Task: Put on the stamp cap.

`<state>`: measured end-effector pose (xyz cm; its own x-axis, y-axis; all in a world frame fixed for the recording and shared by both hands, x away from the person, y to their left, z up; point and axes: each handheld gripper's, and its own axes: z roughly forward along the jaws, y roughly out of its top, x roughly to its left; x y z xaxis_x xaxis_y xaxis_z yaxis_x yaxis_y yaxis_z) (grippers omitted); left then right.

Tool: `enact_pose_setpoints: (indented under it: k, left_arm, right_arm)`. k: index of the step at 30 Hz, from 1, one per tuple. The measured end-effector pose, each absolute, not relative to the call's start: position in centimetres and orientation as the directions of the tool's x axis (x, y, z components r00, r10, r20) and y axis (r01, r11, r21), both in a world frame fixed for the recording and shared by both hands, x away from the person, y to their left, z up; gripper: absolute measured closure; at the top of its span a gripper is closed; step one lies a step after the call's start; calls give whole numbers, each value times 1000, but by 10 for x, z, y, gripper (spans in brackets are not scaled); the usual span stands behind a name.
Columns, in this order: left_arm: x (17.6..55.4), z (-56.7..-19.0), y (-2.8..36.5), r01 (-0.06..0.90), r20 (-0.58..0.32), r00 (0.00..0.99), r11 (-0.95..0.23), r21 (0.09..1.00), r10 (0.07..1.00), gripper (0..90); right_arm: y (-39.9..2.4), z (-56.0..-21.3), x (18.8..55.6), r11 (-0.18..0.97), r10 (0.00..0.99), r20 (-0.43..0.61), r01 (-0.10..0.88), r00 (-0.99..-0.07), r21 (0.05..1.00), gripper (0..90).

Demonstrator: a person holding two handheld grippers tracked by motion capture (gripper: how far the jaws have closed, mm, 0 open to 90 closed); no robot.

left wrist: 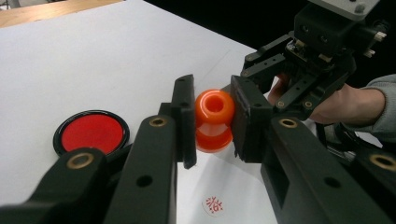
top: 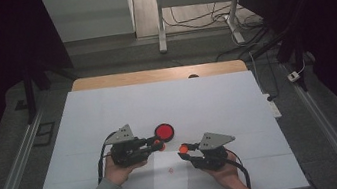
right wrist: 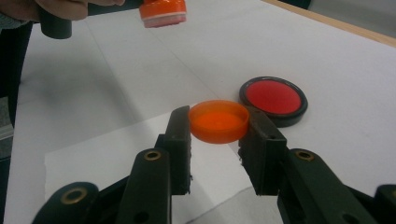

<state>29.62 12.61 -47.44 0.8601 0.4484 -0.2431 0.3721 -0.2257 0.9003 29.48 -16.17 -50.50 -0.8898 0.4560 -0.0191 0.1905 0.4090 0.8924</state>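
Both hands are up over the white-covered table [top: 108, 108] here. The left gripper [left wrist: 214, 122] is pinching a glossy orange plastic stamp with a waisted, knob-shaped handle [left wrist: 214, 112], jaws pressed on either side of it. The right gripper's view shows the stamp's pale printing face [right wrist: 163, 19] pointing down, off the table.

The right gripper [right wrist: 218, 128] is clamped on a shallow round orange plastic cap [right wrist: 218, 120], open side up, one jaw on each side of its rim.

Using the round black-rimmed red ink pad [top: 164, 132] as the landmark: it lies flat on the table, and from the high view the stamp [top: 159, 145] sits just beside it on the person's side. The cap [top: 183, 148] is near the pad too, a bit further toward the person and to the right. A small white sheet of paper [top: 170, 175] lies closer to the person than the pad, below both grippers, with a little red stamped mark [top: 170, 169] on it. Stamp and cap are close together but apart.
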Motion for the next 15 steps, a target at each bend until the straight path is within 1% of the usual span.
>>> enact_pose_setpoints:
  k: [15]
  left_arm:
    - [296, -475, 122, 370, -243, 866, -232, 900, 438, 722]
  right_arm:
    - [-138, -504, 295, 432, 421, -36, 166, -906, 887, 645]
